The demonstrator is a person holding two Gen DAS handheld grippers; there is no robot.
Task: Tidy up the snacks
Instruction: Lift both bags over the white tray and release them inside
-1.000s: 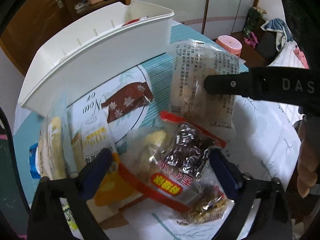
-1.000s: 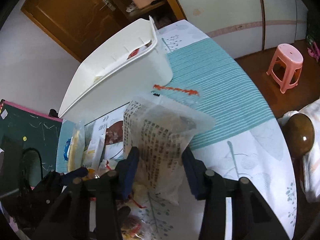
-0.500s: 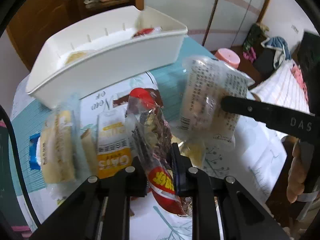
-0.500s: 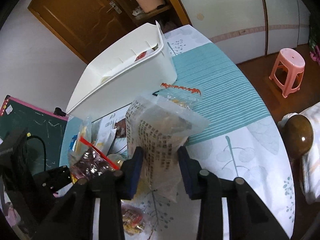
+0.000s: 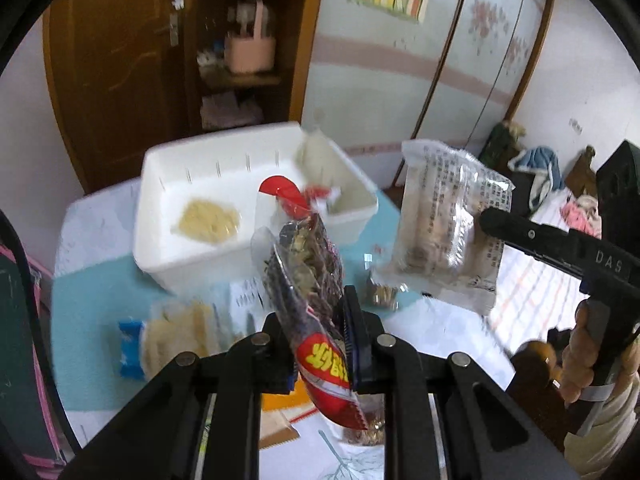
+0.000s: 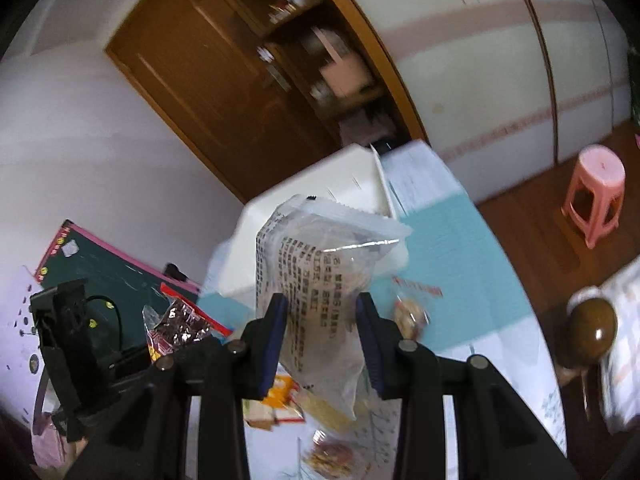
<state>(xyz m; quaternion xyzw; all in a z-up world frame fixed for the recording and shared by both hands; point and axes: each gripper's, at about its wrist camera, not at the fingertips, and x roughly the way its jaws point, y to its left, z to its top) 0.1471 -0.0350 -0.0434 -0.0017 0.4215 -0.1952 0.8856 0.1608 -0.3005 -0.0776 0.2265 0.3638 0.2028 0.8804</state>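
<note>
My left gripper [image 5: 316,316] is shut on a red-trimmed clear packet of dark snacks [image 5: 308,272], held upright in the air in front of the white bin [image 5: 160,248]. My right gripper [image 6: 320,304] is shut on a clear packet with black print [image 6: 320,264], also lifted off the table. The left wrist view shows that printed packet [image 5: 448,232] hanging to the right of the bin, with one right finger [image 5: 520,232] against it. Inside the bin lie a yellowish snack [image 5: 208,220] and a red-edged packet [image 5: 320,192].
Loose snacks lie on the teal and white tablecloth: a blue packet [image 5: 130,344], pale yellow packets [image 5: 180,336], a small packet [image 5: 384,292] and orange ones [image 6: 280,400]. A pink stool [image 6: 596,192] stands on the floor right of the table. A hand [image 5: 580,360] grips the right handle.
The left jaws closed on the red-trimmed packet that lay between them on the table. Both grippers then rose with their packets, and the inside of the bin has come into sight.
</note>
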